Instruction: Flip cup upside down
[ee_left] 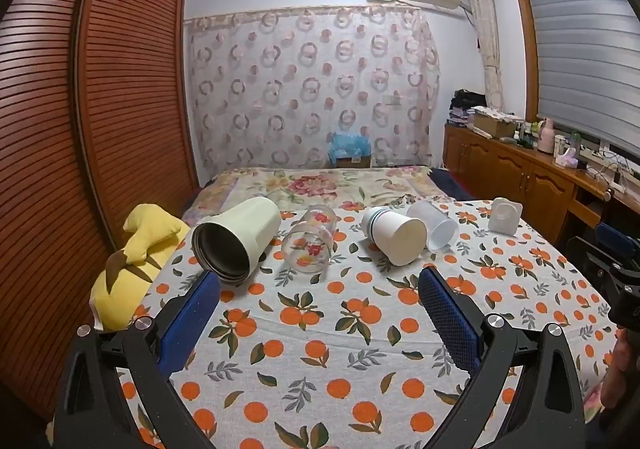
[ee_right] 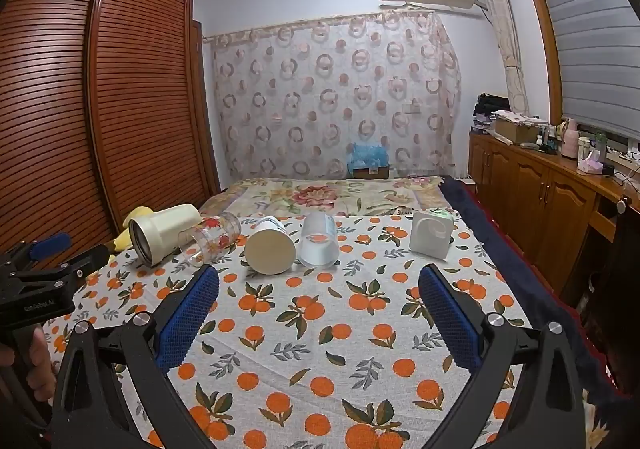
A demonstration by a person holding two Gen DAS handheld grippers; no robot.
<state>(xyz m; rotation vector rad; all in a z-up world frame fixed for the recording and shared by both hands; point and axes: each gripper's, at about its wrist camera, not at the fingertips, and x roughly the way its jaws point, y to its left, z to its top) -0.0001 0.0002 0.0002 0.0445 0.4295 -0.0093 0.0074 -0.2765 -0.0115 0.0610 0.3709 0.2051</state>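
Observation:
Several cups lie on their sides in a row on the orange-print tablecloth. From the left: a pale green tumbler, a clear glass with flower prints, a white cup with teal bands, and a translucent plastic cup. My left gripper is open and empty, short of the row. My right gripper is open and empty, short of the white and translucent cups.
A white square holder stands at the right end of the row. A yellow plush toy lies at the table's left edge. A bed lies beyond the table, a wooden wardrobe on the left, a wooden cabinet on the right.

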